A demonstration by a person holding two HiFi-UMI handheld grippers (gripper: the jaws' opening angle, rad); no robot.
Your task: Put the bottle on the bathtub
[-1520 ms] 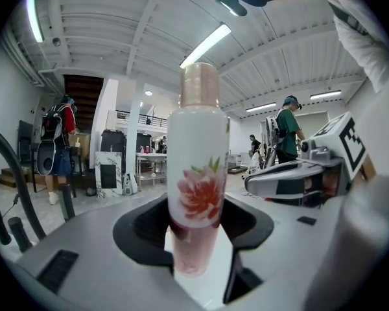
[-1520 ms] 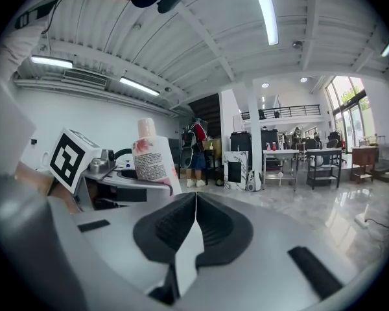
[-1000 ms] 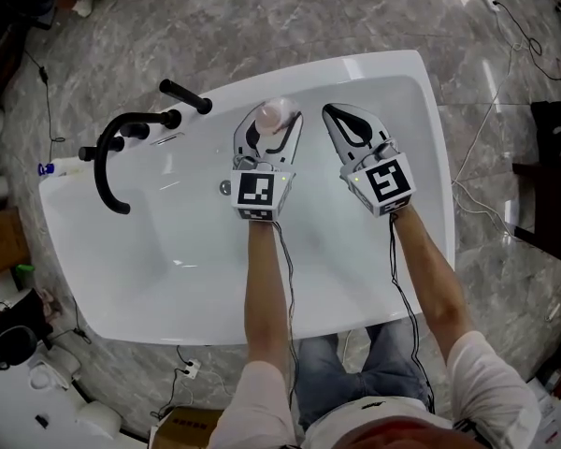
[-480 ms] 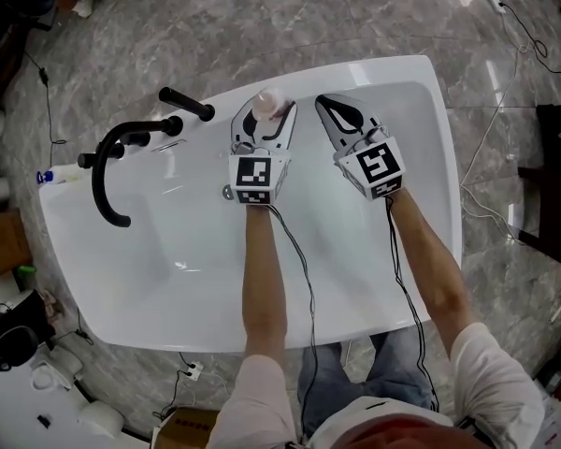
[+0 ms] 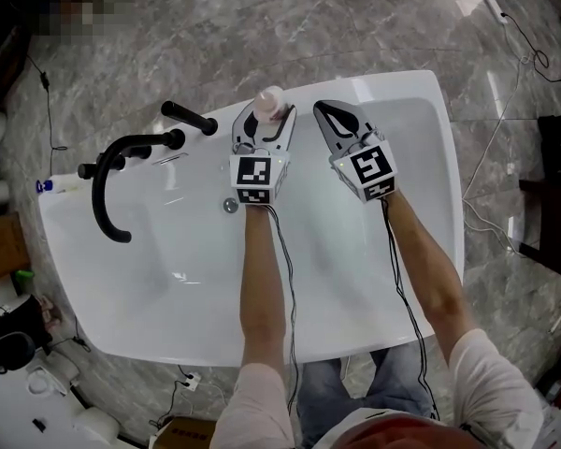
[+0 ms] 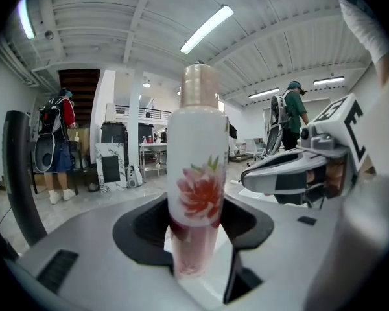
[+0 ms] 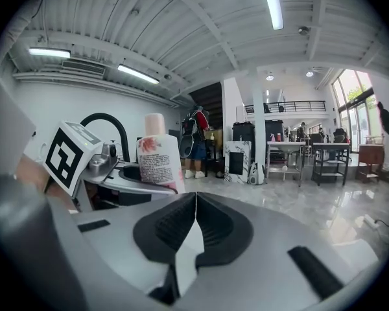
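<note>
A white bottle (image 6: 196,180) with a red flower print and a tan cap stands upright between the jaws of my left gripper (image 5: 266,118), which is shut on it. In the head view the bottle (image 5: 268,102) is over the far rim of the white bathtub (image 5: 407,87); whether its base touches the rim I cannot tell. My right gripper (image 5: 329,114) is just to its right, jaws shut with nothing between them. The right gripper view shows the bottle (image 7: 159,161) and the left gripper at its left.
A black curved tap (image 5: 107,181) with a handle (image 5: 189,116) stands on the tub's left rim. A round drain (image 5: 229,205) sits in the tub floor. Grey marble floor surrounds the tub, with cables (image 5: 486,204) at the right.
Both grippers have moved toward the tub's far rim, the left one carrying the bottle from over the basin to over the rim.
</note>
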